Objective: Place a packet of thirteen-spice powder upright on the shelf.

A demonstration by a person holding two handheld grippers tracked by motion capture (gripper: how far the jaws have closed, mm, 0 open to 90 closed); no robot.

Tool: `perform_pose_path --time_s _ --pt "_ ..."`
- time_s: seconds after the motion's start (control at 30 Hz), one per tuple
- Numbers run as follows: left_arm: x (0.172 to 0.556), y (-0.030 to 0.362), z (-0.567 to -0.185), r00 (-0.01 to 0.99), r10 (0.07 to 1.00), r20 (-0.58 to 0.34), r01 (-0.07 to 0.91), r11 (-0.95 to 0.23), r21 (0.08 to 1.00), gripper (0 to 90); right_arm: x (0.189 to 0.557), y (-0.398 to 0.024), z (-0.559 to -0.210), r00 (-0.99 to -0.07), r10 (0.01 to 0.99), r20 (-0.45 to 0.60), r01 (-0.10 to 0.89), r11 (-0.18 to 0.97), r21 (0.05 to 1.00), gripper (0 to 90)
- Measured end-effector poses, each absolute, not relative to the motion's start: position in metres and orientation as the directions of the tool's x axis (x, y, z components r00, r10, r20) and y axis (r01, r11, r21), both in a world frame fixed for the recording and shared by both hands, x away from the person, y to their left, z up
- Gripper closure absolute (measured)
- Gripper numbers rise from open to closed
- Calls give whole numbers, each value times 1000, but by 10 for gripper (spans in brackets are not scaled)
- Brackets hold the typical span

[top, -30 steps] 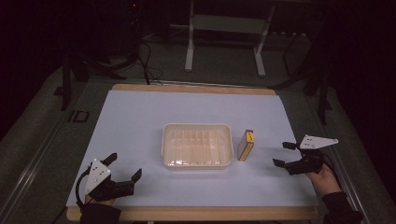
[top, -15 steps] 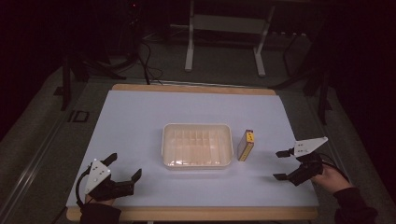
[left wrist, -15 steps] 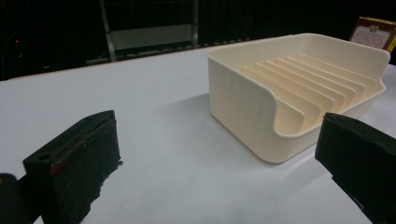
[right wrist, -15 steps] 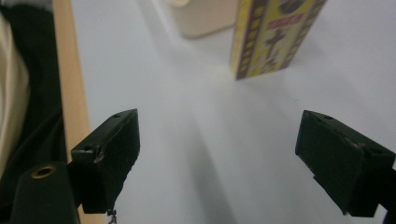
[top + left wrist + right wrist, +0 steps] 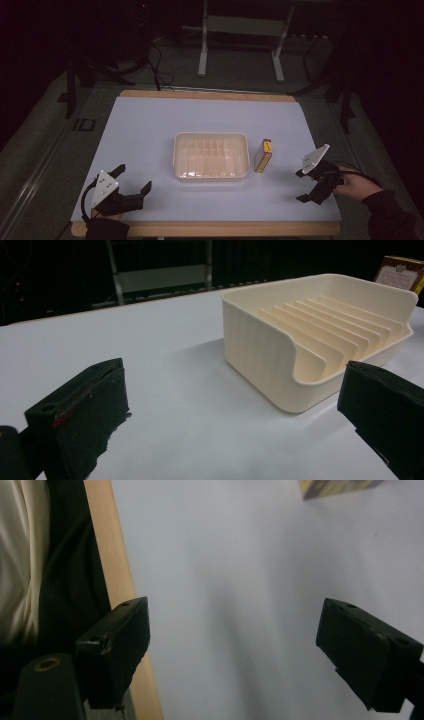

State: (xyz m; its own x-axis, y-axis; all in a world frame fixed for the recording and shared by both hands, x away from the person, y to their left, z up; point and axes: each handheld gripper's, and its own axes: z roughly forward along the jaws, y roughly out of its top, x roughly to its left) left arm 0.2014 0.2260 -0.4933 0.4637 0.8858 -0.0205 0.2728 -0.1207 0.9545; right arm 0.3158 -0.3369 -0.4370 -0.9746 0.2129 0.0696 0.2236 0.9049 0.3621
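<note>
A cream slotted tray (image 5: 210,135) lies empty in the middle of the white table top; in the left gripper view its near wall (image 5: 260,347) rises just ahead to the right. A small yellow box (image 5: 263,155) stands on edge right of the tray, apart from it, with a corner (image 5: 340,486) at the top of the right gripper view. My left gripper (image 5: 135,176) rests open at the near left corner, aimed at the tray, nothing between its fingers (image 5: 85,410). My right gripper (image 5: 300,186) is open and empty at the near right, jaws one above the other, over bare table.
The table's wooden front edge (image 5: 115,580) runs close beside the right gripper's jaws, with the person's clothing (image 5: 30,555) beyond it. Dark floor, cables and a metal stand (image 5: 240,30) lie behind the table. Bare white surface (image 5: 150,130) spreads left of the tray.
The right gripper has drawn back toward the near right edge and rolled onto its side. The left gripper, tray and box have stayed put.
</note>
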Motion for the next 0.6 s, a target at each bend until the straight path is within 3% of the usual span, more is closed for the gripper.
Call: perform_pose_path --time_s 0.37,0.6 --pt "201 226 -493 465 885 -18 275 -125 953 1 319 -320 -434 -959 246 138 264 956 128 141" --pt "201 226 -493 465 885 -18 274 -125 953 1 322 -312 -433 -956 279 92 279 960 -20 146"
